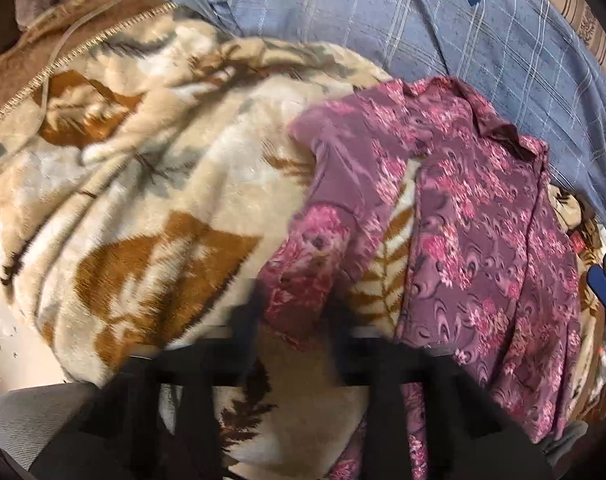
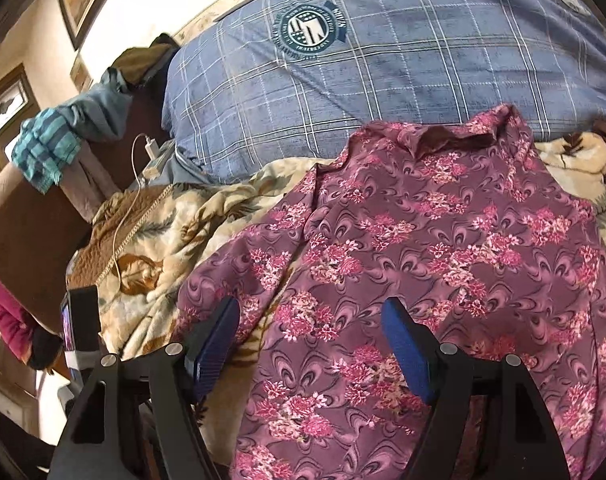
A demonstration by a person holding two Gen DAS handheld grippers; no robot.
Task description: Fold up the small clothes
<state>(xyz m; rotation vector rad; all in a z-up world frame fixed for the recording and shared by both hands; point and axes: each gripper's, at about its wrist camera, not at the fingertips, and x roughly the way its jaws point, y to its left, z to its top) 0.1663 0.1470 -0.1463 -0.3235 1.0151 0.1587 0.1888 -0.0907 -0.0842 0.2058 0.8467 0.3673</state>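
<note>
A purple shirt with pink flowers lies spread on a cream and brown leaf-print blanket, collar toward the far side. In the left wrist view the shirt is at the right, and its sleeve runs down to my left gripper. The dark fingers there are blurred and bear on both sides of the sleeve's end. My right gripper stands open low over the shirt's near part, its blue pads wide apart with nothing pinched.
A blue plaid pillow with a round crest lies behind the shirt. A white charger and cable trail over the blanket at the left. Teal clothes hang on brown furniture. A red sleeve shows at the left edge.
</note>
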